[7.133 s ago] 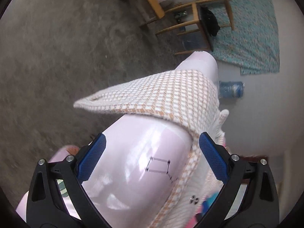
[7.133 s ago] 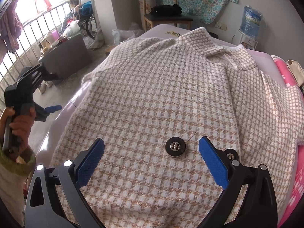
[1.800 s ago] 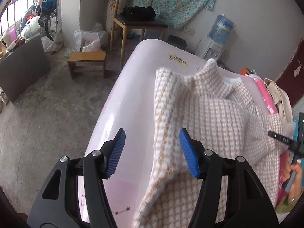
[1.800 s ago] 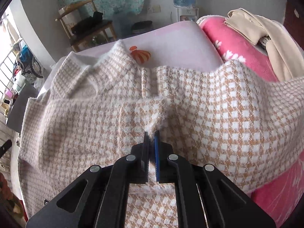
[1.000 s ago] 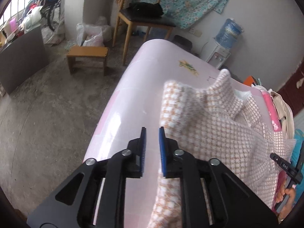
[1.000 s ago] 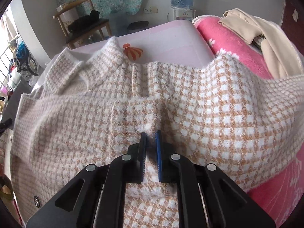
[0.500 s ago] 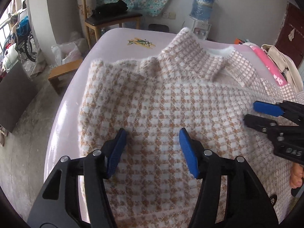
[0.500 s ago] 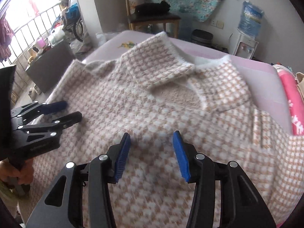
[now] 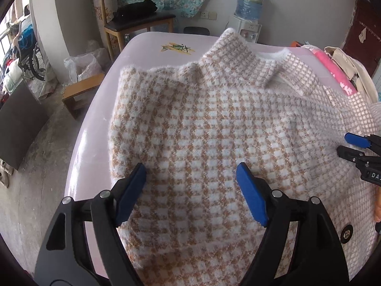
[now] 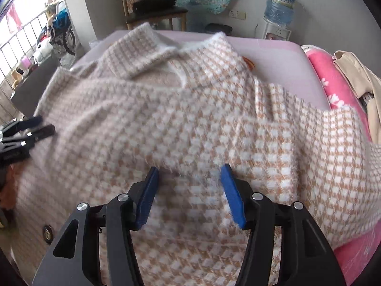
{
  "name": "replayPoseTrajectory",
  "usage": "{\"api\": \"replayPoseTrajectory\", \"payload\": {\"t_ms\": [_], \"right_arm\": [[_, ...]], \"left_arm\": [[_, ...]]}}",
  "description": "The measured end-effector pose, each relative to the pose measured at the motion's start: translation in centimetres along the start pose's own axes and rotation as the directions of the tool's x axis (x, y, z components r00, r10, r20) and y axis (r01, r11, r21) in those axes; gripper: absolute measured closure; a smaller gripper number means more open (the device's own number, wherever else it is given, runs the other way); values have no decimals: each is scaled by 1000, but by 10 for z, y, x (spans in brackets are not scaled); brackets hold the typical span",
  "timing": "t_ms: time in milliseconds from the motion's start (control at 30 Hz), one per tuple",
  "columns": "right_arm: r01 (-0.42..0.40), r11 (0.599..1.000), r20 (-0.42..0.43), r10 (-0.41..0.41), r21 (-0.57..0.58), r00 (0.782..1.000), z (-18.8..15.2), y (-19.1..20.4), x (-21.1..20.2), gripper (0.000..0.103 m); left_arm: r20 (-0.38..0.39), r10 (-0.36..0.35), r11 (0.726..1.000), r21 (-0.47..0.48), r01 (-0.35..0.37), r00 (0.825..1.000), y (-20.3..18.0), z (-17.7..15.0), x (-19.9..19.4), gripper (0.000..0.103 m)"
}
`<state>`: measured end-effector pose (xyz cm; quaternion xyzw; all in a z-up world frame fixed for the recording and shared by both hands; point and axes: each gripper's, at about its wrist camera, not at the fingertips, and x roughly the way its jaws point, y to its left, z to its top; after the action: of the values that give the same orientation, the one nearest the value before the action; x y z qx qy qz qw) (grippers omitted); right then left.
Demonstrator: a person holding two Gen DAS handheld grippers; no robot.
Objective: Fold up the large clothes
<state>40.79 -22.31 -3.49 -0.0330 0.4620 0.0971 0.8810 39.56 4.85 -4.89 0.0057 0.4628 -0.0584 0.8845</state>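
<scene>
A fuzzy beige-and-white checked coat [image 9: 214, 124] lies on the pale pink table [image 9: 147, 47], collar at the far end, both sleeves folded in over the body. My left gripper [image 9: 190, 181] is open and empty just above the coat's left part. My right gripper [image 10: 189, 181] is open and empty over the coat [image 10: 190, 119], above its right part; it also shows in the left wrist view [image 9: 352, 144]. The left gripper shows at the left edge of the right wrist view [image 10: 35, 126]. A black button [image 9: 345, 233] sits near the coat's front edge.
A pink floral blanket [image 10: 333, 83] with a beige garment [image 10: 357, 76] lies along the table's right side. Behind the table stand a wooden chair [image 9: 133, 23], a water dispenser [image 9: 247, 12] and a low stool [image 9: 81, 90]. The floor lies to the left.
Both grippers were shut on the coat's sleeves a second ago; they have let go and opened. The left sleeve now lies folded over the body. Both grippers hover above the coat.
</scene>
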Motion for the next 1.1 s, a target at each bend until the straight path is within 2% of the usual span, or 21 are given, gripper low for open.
{"api": "replayPoseTrajectory", "payload": {"t_ms": [67, 133, 233, 300, 367, 433, 533, 633, 733, 900, 1000, 1067, 1100], "right_arm": [[35, 999, -7, -35, 4, 999, -3, -3, -10, 49], [48, 999, 28, -49, 10, 998, -5, 1, -26, 49], [59, 998, 66, -59, 14, 996, -14, 3, -44, 45], [85, 996, 67, -86, 20, 994, -20, 3, -43, 45], [95, 994, 31, -97, 51, 995, -25, -5, -32, 43], [81, 992, -18, -80, 100, 997, -29, -17, -17, 39], [76, 988, -18, -74, 135, 997, -26, -20, -18, 39], [70, 987, 20, -74, 146, 997, -25, -18, -35, 37], [108, 982, 29, -114, 153, 993, -32, -19, -45, 32], [125, 980, 7, -128, 157, 992, -54, -21, -47, 16], [145, 978, -36, -141, 151, 989, -66, -22, -35, 14], [150, 977, -62, -142, 152, 988, -71, -23, -25, 7], [151, 976, -45, -146, 158, 988, -73, -24, -26, 6]], "left_arm": [[-3, 4, 1000, -13, -4, 1000, -3, 4, -7, 28], [35, -24, 1000, -15, 25, 999, -8, 7, -23, 28], [83, -39, 999, 25, 37, 996, -24, 8, -41, 19], [71, -51, 997, 60, 46, 996, -40, 8, -41, 19], [51, -52, 994, 96, 47, 997, -55, 7, -34, 19], [34, -28, 993, 117, 24, 999, -69, 6, -23, 19], [-11, 31, 988, 149, -29, 999, -81, 1, -2, 19], [-7, 41, 992, 117, -40, 999, -76, -5, 3, 13], [-18, 27, 997, 69, -26, 999, -66, -8, 5, 8], [-12, 28, 997, 66, -27, 1000, -65, -11, 4, 8], [-17, 38, 997, 64, -37, 999, -68, -10, 6, 7], [-16, 36, 997, 64, -35, 999, -67, -10, 6, 7], [-16, 33, 997, 63, -32, 999, -67, -10, 6, 7]]}}
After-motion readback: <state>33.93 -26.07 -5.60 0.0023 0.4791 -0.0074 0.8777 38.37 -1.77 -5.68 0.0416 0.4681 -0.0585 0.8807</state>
